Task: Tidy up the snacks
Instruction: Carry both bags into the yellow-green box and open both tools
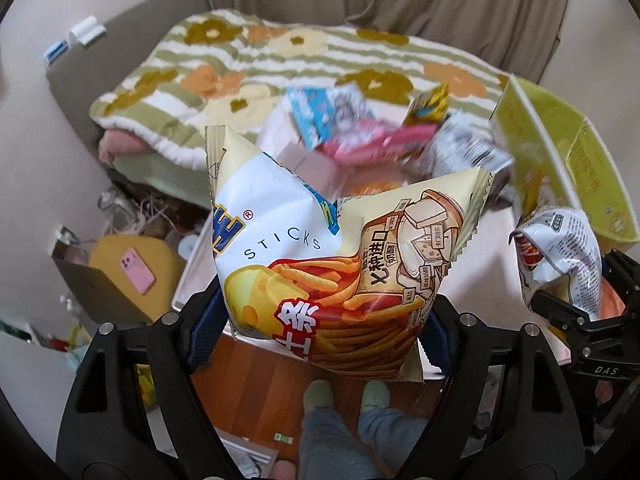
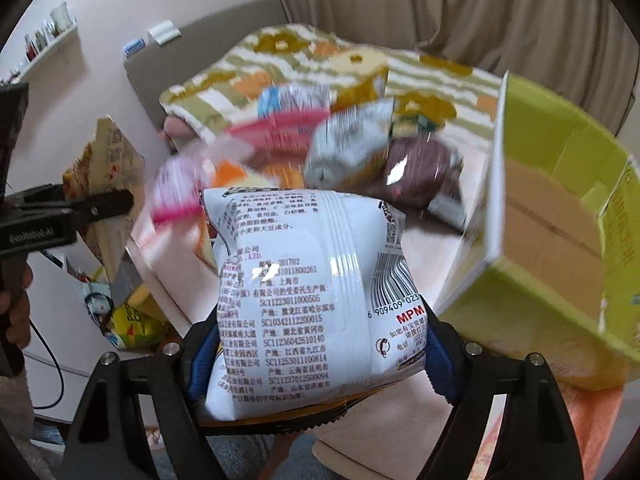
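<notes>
Two bags held aloft, near side of snack pile (image 1: 360, 128): left gripper (image 1: 320, 328) clamps cream cheese-sticks bag (image 1: 320, 264), crumpled; right gripper (image 2: 316, 356) clamps white chip bag (image 2: 304, 292), printed back showing, barcode right.

Both wrist views: downward, shared snack pile (image 1: 360, 132).

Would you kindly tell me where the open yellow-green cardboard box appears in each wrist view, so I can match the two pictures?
Left wrist view: the yellow-green box sits at the right edge, beyond the snack pile.
Right wrist view: the box fills the right side, open towards the camera.
Shared landmark: the flowered blanket behind the snacks.
</notes>
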`<state>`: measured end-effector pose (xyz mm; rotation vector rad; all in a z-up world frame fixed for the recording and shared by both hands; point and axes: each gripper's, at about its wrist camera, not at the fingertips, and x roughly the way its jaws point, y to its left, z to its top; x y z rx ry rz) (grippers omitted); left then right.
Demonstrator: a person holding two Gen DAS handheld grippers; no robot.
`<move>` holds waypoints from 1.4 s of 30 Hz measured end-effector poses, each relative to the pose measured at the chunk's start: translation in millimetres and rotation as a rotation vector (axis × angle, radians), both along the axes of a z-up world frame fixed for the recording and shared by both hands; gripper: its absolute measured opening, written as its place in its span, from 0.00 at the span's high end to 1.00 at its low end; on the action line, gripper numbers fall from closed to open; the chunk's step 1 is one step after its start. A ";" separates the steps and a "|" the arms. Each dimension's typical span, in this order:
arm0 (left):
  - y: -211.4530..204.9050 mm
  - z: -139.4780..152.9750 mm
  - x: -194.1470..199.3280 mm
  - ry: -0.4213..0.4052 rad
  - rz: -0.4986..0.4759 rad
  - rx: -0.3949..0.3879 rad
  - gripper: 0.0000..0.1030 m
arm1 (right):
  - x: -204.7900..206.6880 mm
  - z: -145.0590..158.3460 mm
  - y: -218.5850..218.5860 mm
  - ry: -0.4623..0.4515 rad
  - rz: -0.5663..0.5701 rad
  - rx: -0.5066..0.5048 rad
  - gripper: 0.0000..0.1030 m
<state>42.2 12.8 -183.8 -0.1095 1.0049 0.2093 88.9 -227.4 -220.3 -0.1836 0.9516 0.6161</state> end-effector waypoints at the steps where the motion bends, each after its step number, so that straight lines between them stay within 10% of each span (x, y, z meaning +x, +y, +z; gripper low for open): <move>1: -3.6 8.0 1.0 -0.008 -0.004 0.005 0.23 | 0.0 9.7 -3.6 -0.013 -0.007 0.016 0.22; 16: -136.2 98.0 105.6 -0.166 -0.354 0.013 0.23 | 39.2 96.9 -106.0 -0.145 -0.360 0.024 0.22; 42: -289.5 14.4 237.5 0.030 -0.881 0.035 0.22 | 82.0 75.7 -190.6 0.025 -0.869 0.007 0.22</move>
